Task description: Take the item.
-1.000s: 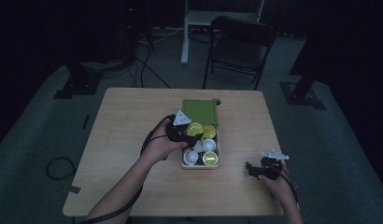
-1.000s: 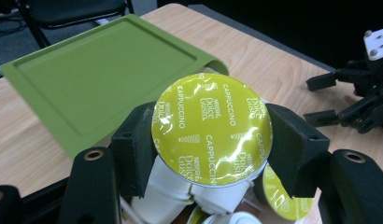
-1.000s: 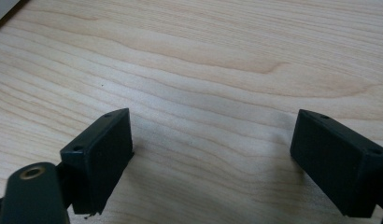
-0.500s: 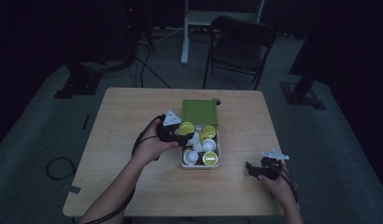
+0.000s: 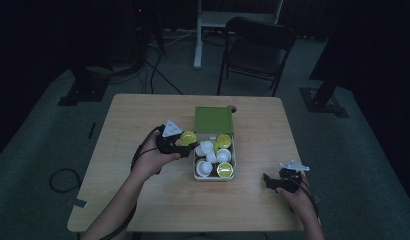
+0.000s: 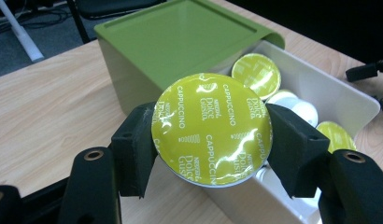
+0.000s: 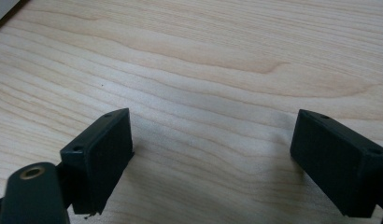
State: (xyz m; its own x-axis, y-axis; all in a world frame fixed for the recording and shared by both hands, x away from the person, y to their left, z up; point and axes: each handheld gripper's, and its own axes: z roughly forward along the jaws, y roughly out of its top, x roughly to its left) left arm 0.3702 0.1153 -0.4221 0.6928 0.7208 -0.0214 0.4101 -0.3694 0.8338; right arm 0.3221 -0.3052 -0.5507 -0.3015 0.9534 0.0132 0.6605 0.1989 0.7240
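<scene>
Now: left gripper [image 6: 210,154] pinching capsule [image 6: 211,128] by its rim — keep it level, carry clear of the box [image 6: 180,42]; right gripper [image 7: 213,161] spread, idle.

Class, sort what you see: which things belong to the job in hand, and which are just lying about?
In the job: left tongs; yellow-green capsule gripped in them; white box of capsules; its green lid.
Lying about: right tongs, open over bare table; chair.

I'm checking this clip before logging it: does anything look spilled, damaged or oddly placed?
Nothing stands out. The left gripper is clamped on a yellow-green capsule with an intact foil lid, beside the box. The other capsules lie jumbled, but inside it. The right gripper rests open over the bare table.
</scene>
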